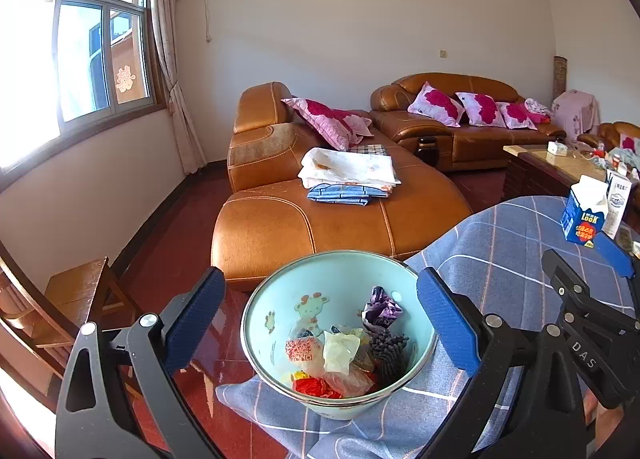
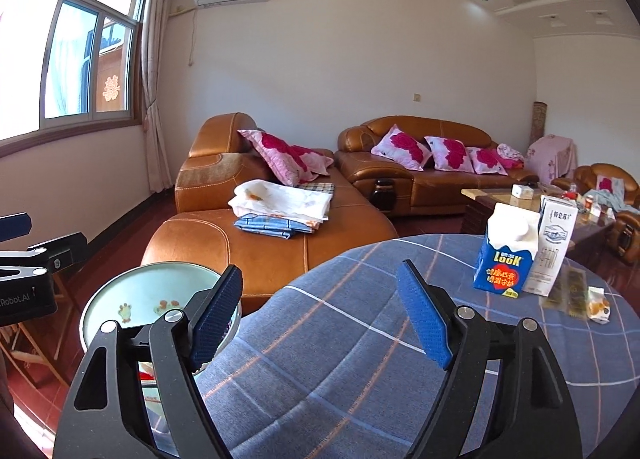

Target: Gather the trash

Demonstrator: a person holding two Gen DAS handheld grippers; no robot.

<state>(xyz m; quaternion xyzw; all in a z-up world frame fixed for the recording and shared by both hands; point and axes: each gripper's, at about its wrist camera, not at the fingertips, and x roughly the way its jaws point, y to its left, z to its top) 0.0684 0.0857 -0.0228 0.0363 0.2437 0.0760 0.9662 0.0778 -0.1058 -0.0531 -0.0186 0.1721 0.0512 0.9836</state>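
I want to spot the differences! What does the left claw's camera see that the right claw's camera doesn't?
Only left: the trash inside the pale blue bin, such as the purple wrapper and red bag. Only right: the small snack packet on the checked tablecloth. Both: the blue LOOK carton, white milk box and orange sofa.

A pale-green bin with cartoon stickers sits against a blue-grey plaid tablecloth, near a blue-and-white carton.
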